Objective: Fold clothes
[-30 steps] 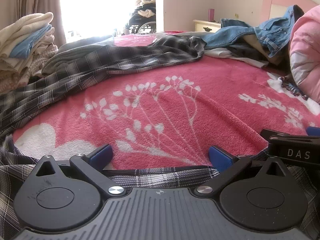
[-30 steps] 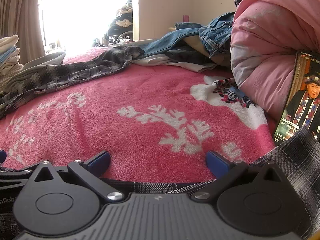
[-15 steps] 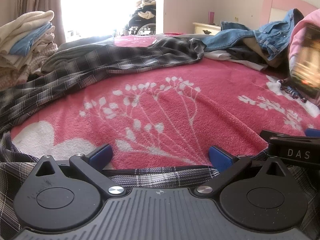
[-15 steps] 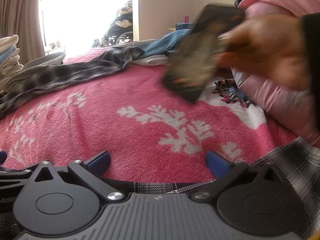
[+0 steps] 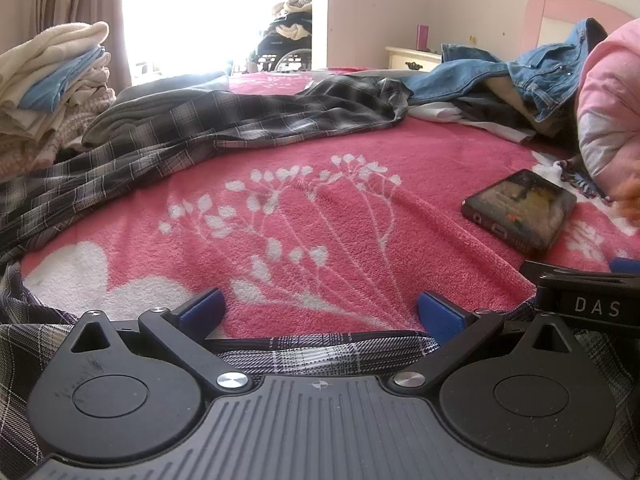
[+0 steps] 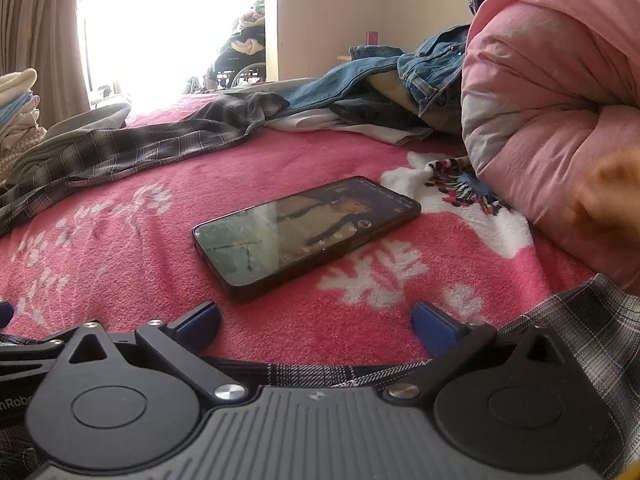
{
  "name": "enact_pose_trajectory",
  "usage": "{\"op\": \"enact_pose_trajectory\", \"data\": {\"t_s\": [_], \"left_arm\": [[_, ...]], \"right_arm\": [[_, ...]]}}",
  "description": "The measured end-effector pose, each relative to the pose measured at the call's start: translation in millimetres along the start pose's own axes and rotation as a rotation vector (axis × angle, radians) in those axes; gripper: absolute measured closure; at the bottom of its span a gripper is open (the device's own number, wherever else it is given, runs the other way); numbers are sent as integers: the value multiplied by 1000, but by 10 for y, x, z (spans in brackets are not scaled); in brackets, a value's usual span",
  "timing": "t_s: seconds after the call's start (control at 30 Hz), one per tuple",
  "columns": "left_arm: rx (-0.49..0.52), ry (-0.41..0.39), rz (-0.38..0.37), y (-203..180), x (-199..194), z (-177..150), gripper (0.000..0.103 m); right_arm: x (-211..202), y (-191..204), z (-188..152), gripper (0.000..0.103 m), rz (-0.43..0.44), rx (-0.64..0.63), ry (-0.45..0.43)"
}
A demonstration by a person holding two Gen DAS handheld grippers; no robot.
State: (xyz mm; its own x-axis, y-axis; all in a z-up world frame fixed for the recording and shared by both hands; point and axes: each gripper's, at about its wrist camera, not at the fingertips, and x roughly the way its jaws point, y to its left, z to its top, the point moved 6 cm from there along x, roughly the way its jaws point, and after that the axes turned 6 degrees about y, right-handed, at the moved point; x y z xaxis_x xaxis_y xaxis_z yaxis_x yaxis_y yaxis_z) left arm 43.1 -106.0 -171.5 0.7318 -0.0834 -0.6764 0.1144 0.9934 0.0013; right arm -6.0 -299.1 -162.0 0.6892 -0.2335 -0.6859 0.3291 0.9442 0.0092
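On the bed: a pink blanket [image 5: 360, 216] with white flower print is spread beneath both grippers.
Left gripper [image 5: 320, 312]: jaws are spread wide, blue pads apart, nothing held; a plaid shirt [image 5: 320, 350] hem is seen just under the fingers.
Right gripper [image 6: 316, 322]: jaws are likewise wide apart and nothing is gripped; plaid cloth is seen below and to its right.
Plaid shirt, far part: draped across the blanket toward the folded stack [image 5: 52, 92].
Phone [image 6: 304, 236]: laid flat, screen lit, ahead of the right gripper.
Hand [image 6: 612, 196]: blurred, seen at the right edge beside the pink duvet [image 6: 552, 92].
Denim pile [image 5: 520, 76]: heaped at the far side.
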Motion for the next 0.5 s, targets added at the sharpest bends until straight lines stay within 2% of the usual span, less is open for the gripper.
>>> {"op": "enact_pose_trajectory", "data": {"t_s": [0.5], "left_arm": [[19,33,-12,8,40,34,0]], "right_arm": [[-1,-11,-4,0,3,2,-2]]}}
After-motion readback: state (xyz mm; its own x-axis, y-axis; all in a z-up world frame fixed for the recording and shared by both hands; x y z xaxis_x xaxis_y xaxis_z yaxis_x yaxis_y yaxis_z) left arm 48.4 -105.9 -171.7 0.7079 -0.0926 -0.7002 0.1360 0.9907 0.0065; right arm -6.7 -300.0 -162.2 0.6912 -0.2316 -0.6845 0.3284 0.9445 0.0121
